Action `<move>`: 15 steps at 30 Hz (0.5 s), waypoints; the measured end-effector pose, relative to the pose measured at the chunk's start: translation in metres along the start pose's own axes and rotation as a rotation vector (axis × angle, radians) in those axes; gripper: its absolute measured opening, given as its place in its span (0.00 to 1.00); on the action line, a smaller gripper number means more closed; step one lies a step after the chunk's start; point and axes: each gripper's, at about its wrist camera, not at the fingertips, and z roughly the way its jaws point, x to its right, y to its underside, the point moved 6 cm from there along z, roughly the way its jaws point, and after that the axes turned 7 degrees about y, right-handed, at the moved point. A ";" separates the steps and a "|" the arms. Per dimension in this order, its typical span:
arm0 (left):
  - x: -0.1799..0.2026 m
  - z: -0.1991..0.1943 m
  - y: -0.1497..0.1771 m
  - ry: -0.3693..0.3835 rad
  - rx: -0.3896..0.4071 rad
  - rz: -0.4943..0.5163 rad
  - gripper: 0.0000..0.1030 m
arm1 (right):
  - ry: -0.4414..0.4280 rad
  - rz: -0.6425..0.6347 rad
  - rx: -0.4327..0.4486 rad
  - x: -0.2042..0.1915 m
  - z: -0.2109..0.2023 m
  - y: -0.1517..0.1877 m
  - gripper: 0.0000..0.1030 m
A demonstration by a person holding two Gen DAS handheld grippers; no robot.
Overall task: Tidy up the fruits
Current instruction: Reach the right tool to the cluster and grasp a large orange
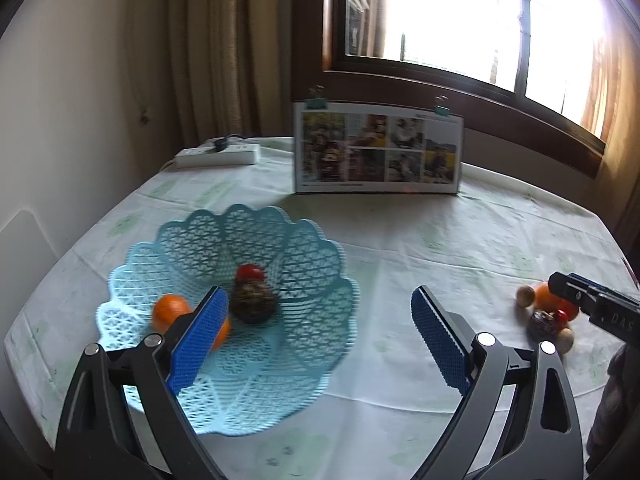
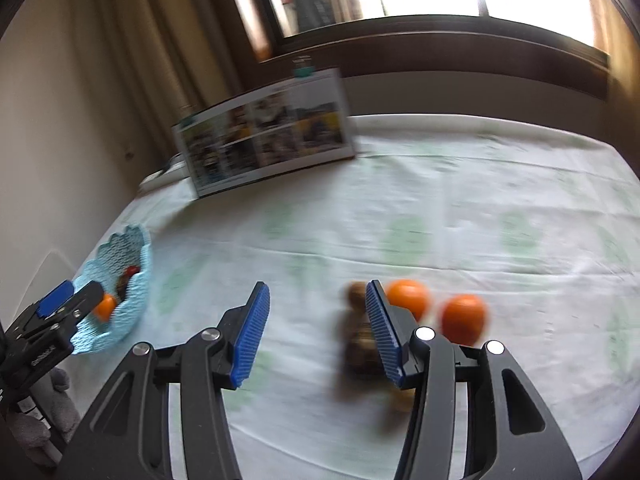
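Observation:
A light blue lattice basket (image 1: 280, 360) (image 2: 120, 320) lies on the table's left side. In it are an orange (image 1: 168, 310), a dark brown knobbly fruit (image 1: 254, 302) and a small red fruit (image 1: 250, 271). My left gripper (image 1: 316, 340) hovers open over the basket's near right part, holding nothing. On the right lies a loose cluster: two oranges (image 2: 408, 296) (image 2: 464, 318), a dark brown fruit (image 2: 360, 352) and small tan round fruits (image 1: 525, 295). My right gripper (image 2: 316, 336) is open just left of that cluster, its right finger in front of the brown fruit.
A photo calendar (image 1: 378, 148) stands upright at the back of the table, with a white power strip (image 1: 218, 155) to its left. The table wears a pale green-patterned cloth (image 1: 440, 240). Curtains and a bright window lie behind.

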 end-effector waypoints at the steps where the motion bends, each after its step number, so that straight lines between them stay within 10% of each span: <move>1: 0.006 0.002 0.001 0.008 -0.004 0.008 0.93 | 0.011 0.012 0.000 0.009 0.000 0.000 0.49; 15: 0.062 0.021 0.006 0.067 -0.050 0.088 0.94 | 0.084 0.113 -0.049 0.086 0.012 0.012 0.49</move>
